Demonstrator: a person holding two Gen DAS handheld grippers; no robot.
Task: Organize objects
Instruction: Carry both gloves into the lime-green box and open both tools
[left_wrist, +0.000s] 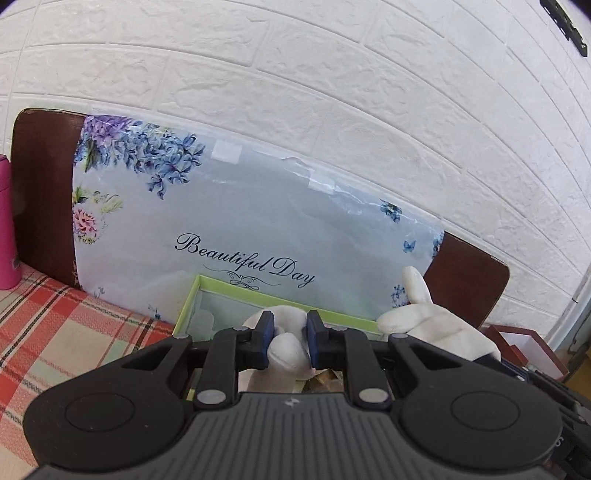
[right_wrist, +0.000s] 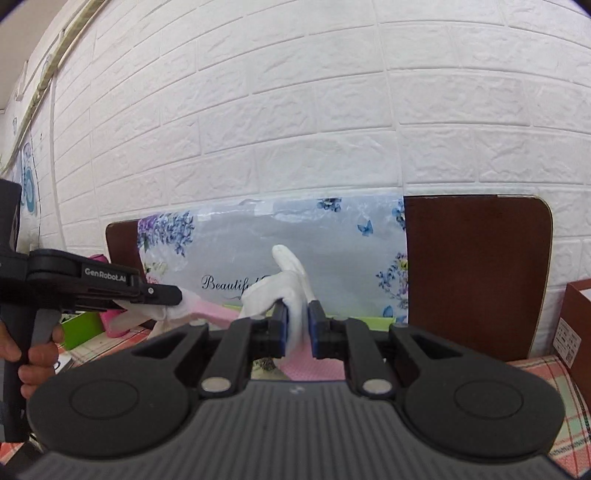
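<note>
My left gripper (left_wrist: 290, 326) is shut on a bunched piece of white cloth glove (left_wrist: 288, 350), held above a green-rimmed box (left_wrist: 221, 286). To its right a white glove (left_wrist: 424, 317) pokes one finger upward. In the right wrist view my right gripper (right_wrist: 297, 321) is shut on that white glove (right_wrist: 291, 273), its finger pointing up. The left gripper (right_wrist: 166, 295) shows there at the left, pinching white cloth (right_wrist: 173, 310). A pink strip (right_wrist: 218, 314) runs between the two grips. I cannot tell whether this is one glove or two.
A floral "Beautiful Day" panel (left_wrist: 240, 221) leans on a brown board (right_wrist: 476, 277) against the white brick wall. A pink bottle (left_wrist: 7, 225) stands at the left, and a red-brown box (right_wrist: 578, 325) at the right. A plaid cloth (left_wrist: 55, 325) covers the table. A hand (right_wrist: 33, 354) holds the left gripper's handle.
</note>
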